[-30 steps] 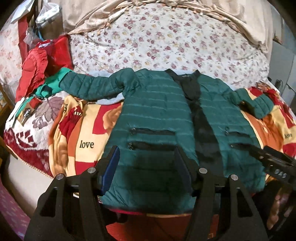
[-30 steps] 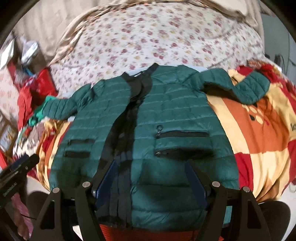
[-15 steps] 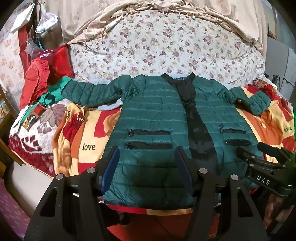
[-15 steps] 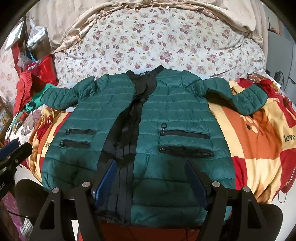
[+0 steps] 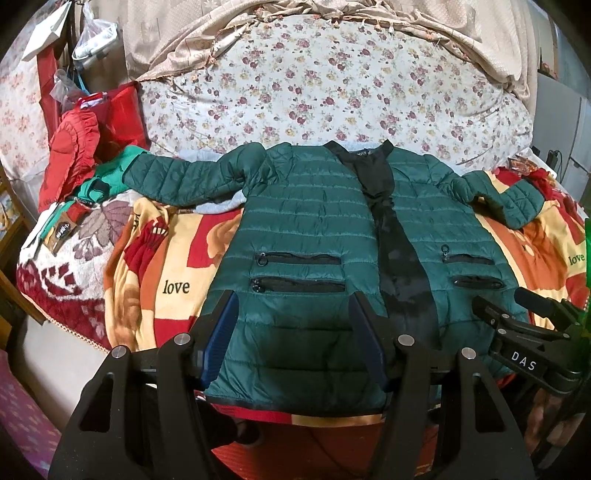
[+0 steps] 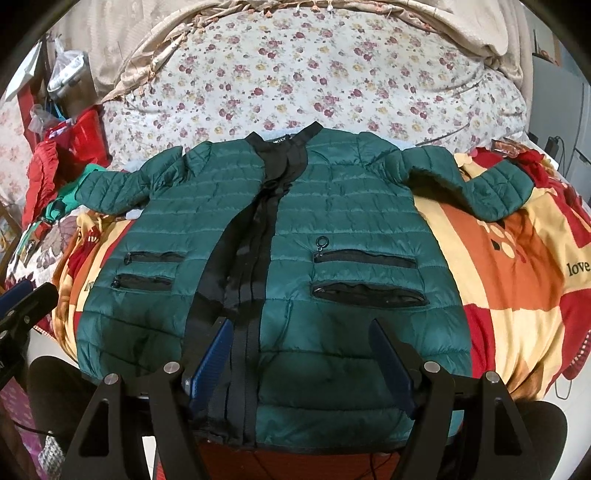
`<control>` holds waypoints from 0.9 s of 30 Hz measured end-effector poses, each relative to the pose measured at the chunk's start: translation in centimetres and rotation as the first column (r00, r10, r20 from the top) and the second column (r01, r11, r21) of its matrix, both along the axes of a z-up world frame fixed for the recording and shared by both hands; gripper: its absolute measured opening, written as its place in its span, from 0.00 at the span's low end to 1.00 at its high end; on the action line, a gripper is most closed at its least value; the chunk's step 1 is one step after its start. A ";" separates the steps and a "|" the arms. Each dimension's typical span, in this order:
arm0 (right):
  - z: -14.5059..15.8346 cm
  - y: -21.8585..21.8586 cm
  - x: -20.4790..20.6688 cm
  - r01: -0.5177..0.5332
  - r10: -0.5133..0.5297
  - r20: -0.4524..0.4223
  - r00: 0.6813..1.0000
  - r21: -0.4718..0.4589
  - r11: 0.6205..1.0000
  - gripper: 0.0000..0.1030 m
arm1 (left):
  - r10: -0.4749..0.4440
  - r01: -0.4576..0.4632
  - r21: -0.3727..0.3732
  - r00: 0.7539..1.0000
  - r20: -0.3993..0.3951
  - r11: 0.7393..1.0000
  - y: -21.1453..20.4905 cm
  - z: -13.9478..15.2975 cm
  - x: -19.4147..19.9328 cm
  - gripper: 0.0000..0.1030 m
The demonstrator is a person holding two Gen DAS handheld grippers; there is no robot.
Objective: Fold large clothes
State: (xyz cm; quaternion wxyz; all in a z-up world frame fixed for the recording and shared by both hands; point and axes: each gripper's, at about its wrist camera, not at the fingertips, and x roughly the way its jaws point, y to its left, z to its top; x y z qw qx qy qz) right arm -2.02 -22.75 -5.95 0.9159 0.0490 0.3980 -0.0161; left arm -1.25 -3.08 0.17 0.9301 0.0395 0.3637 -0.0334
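Two hand-held grippers hang over the near edge of the bed, and I see nothing between the fingers of either. My left hand-held gripper (image 5: 291,332) stands with its jaws apart above the jacket's hem on the left panel; the right hand-held gripper (image 6: 301,354) is likewise spread, over the hem just beside the black zipper band (image 6: 255,251). From the left view, the right one's black frame shows at the lower right corner, near the hem's right end.

The green quilted jacket (image 5: 306,221) lies flat and face up on a patterned blanket (image 5: 162,266) printed with "love", collar away from me, hem along the near bed edge. The front is closed. Its left sleeve (image 5: 184,181) stretches straight out toward a heap of red clothes (image 5: 74,147) and a bright green garment (image 5: 110,177), which it touches or overlaps. The right sleeve (image 6: 480,184) bends down at the elbow, cuff resting on the blanket.

For room: beyond the collar the floral sheet (image 6: 314,74) is bare up to a rumpled beige cover (image 5: 424,22). To the right of the jacket's body the blanket lies open past the bent sleeve. On the left the blanket gives a narrower strip before the bed's corner and the clothes heap. The hem sits right at the near edge, with little bed in front of it.
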 end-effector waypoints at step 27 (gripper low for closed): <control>-1.1 0.5 0.5 0.003 -0.003 -0.032 0.999 -0.002 1.000 0.72 | 0.013 -0.013 -0.001 1.000 -0.026 1.000 0.8 -1.4 0.6 0.60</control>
